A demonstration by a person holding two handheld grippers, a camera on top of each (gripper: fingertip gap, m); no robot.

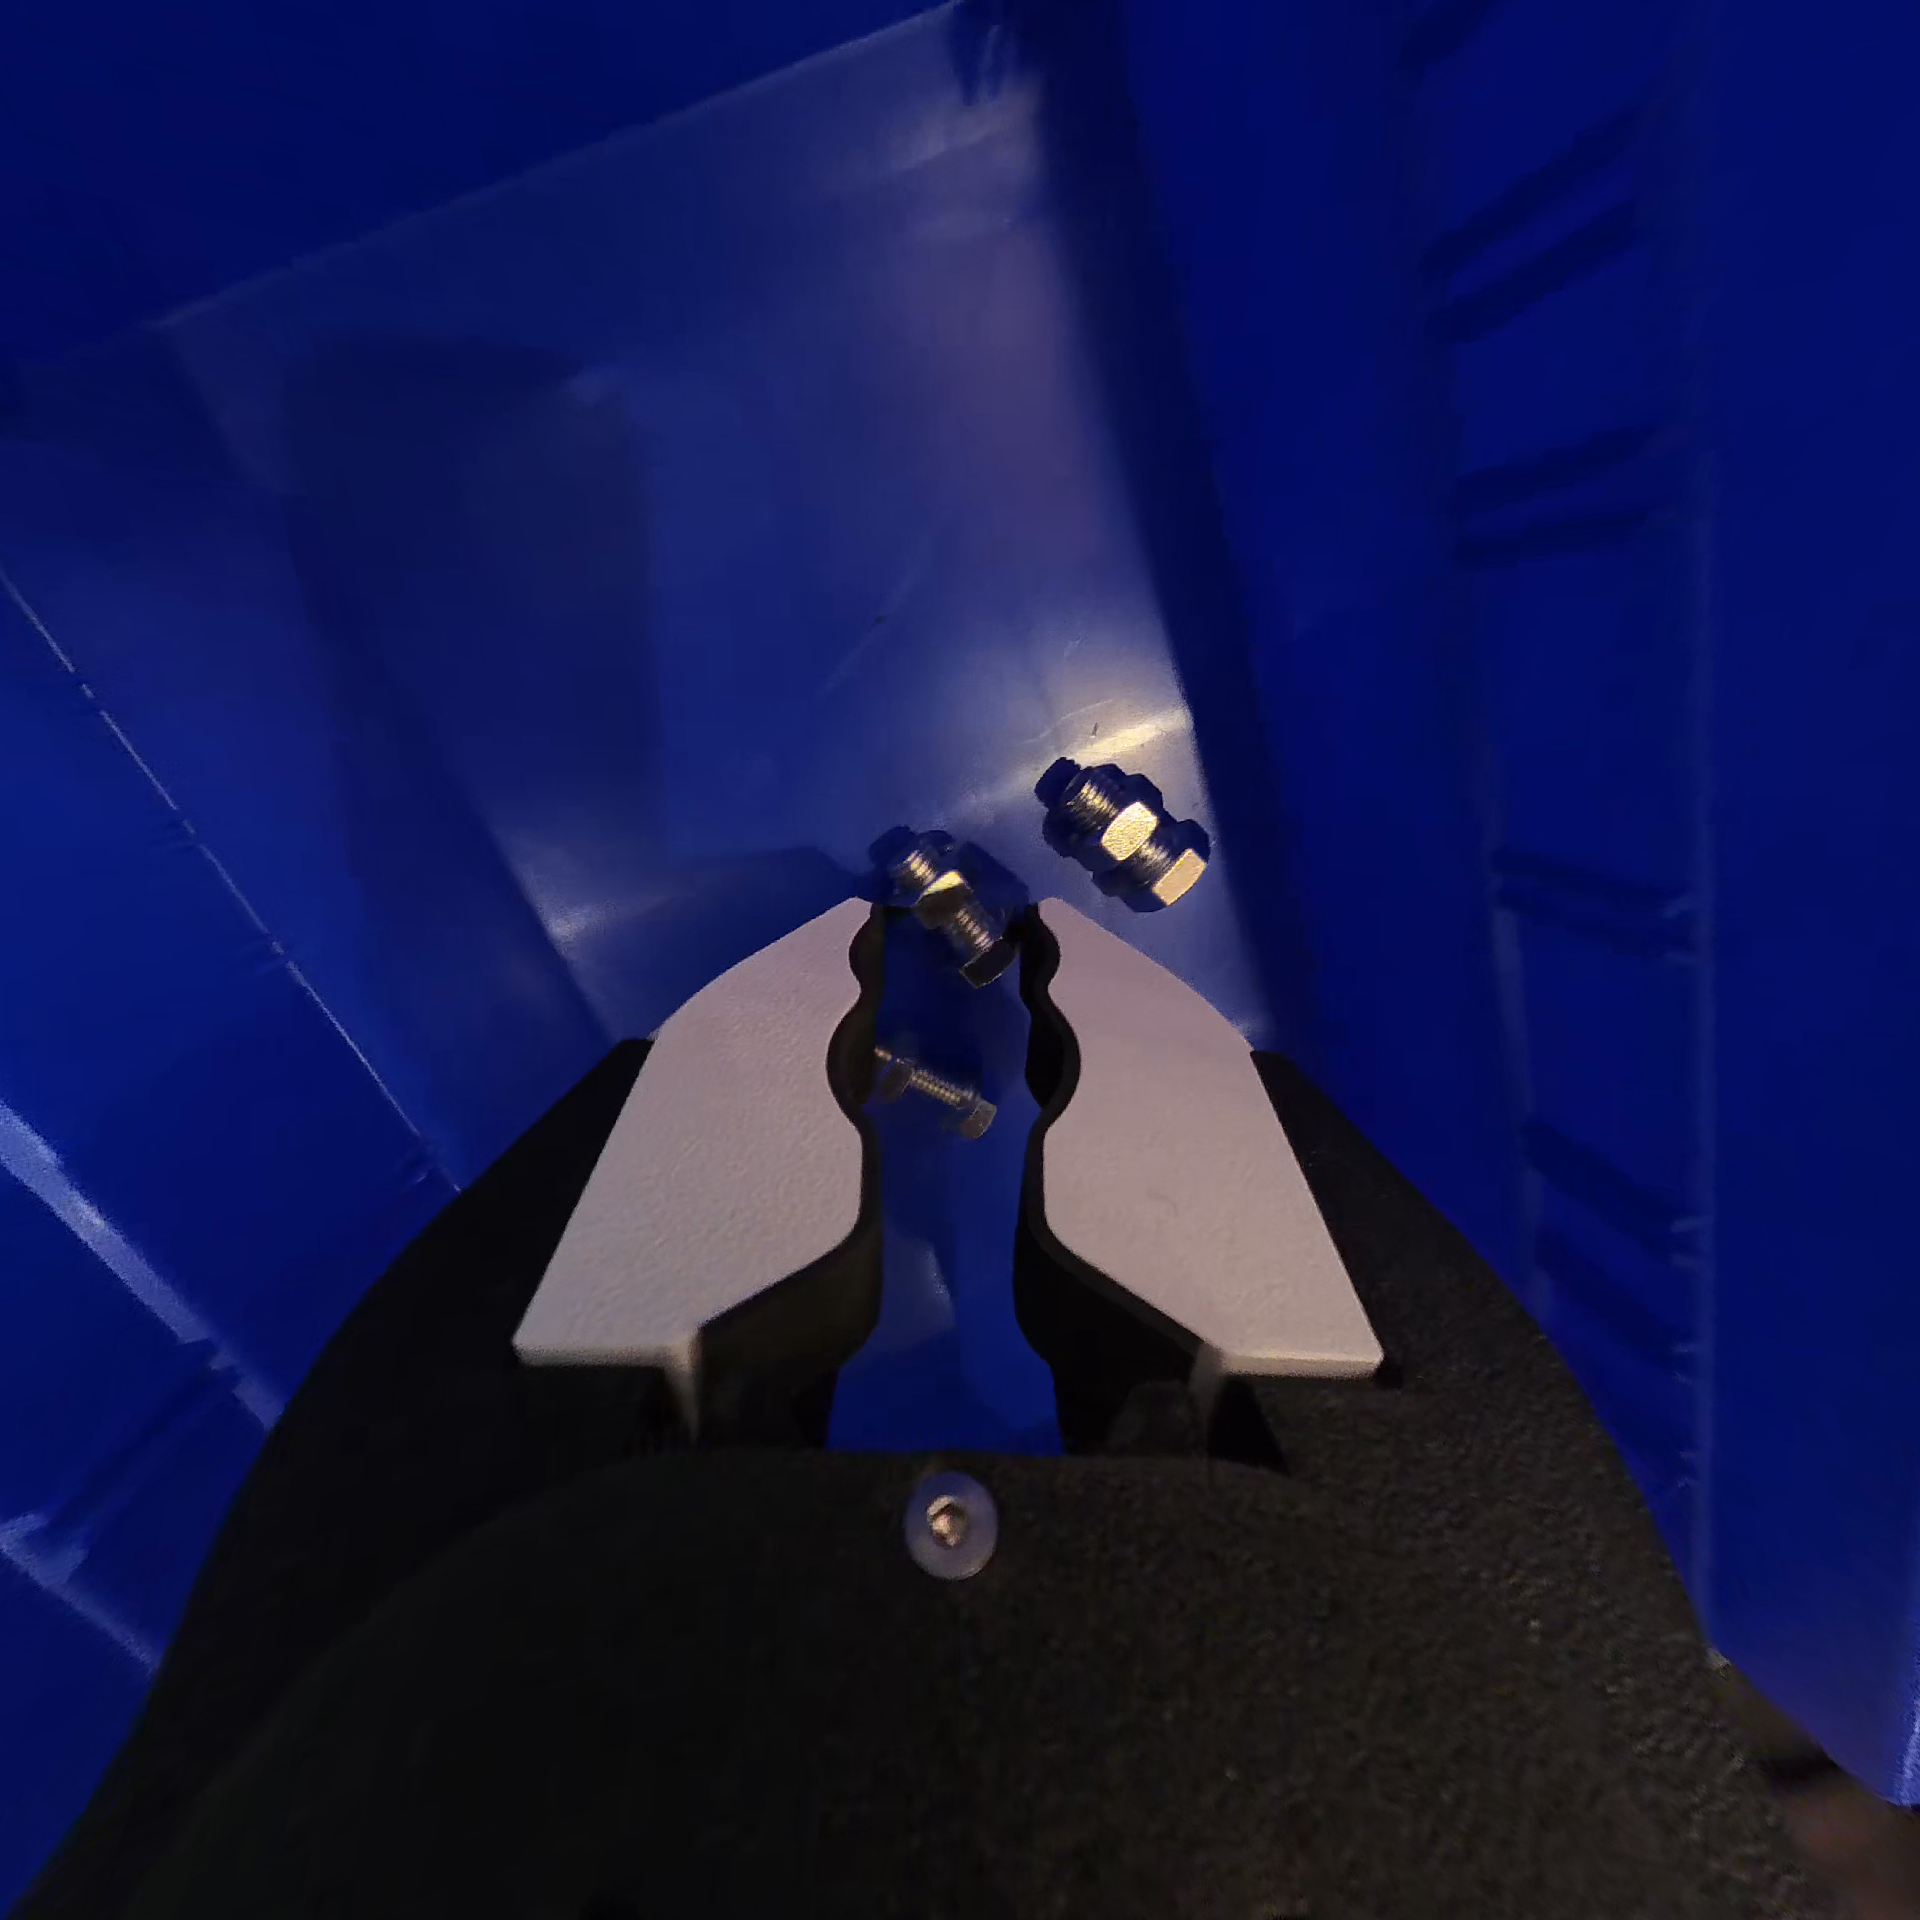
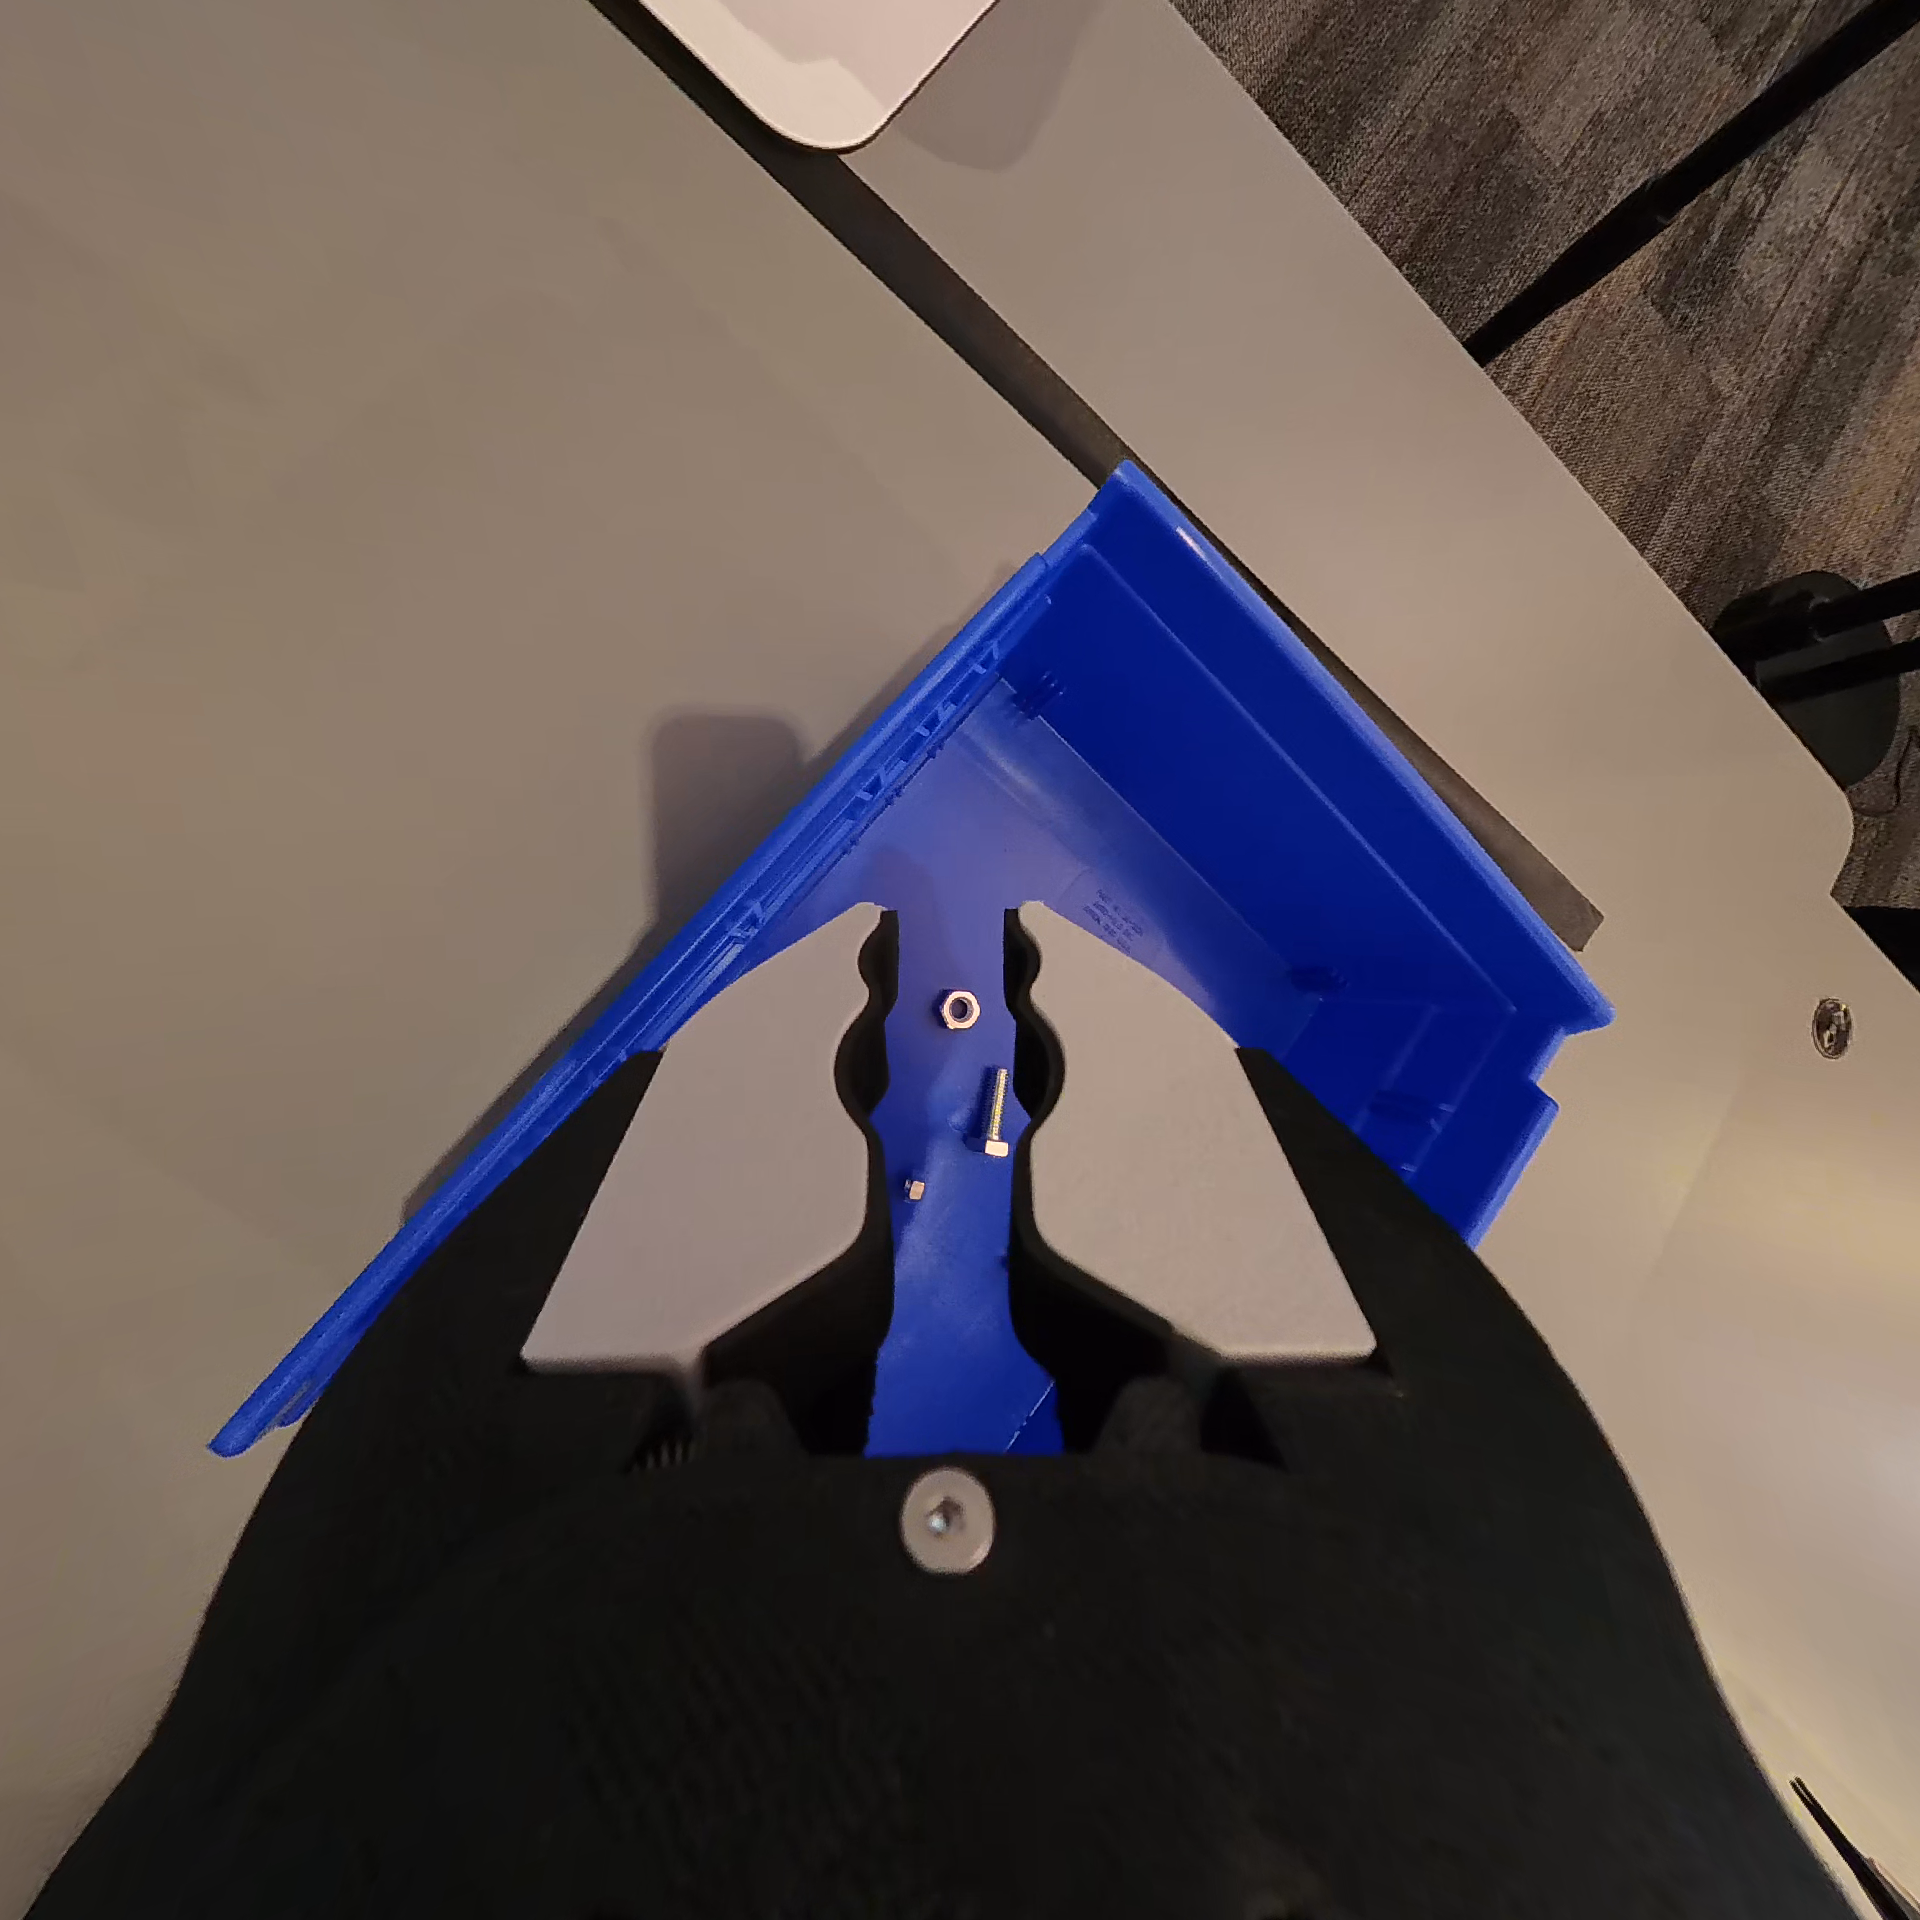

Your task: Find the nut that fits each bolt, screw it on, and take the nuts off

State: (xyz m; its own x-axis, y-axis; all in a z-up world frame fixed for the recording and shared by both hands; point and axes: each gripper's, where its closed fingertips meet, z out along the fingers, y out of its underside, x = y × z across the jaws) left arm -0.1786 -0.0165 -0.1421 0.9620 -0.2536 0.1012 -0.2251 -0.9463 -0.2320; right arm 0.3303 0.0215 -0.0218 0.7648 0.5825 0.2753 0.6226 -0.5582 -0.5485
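In the left wrist view my left gripper (image 1: 954,906) is open and reaches down inside a blue bin (image 1: 727,520). A silver bolt with a nut on it (image 1: 951,920) lies between its fingertips, not clamped. A second, larger bolt with a nut (image 1: 1127,836) lies just to the right. A small thin bolt (image 1: 935,1091) lies farther back between the fingers. In the right wrist view my right gripper (image 2: 951,914) is open and empty above another blue bin (image 2: 1195,748). On that bin's floor lie a loose hex nut (image 2: 957,1009), a bare bolt (image 2: 995,1112) and a small nut (image 2: 914,1190).
The right bin stands on a grey table (image 2: 416,468) beside a dark seam (image 2: 935,260) to a second tabletop. A white flat object (image 2: 831,62) lies at the top. Carpet and a black stand base (image 2: 1808,665) show at right. The left bin's ribbed wall (image 1: 1558,520) rises close on the right. The left gripper's tips are roughly 55 cm from the right gripper's.
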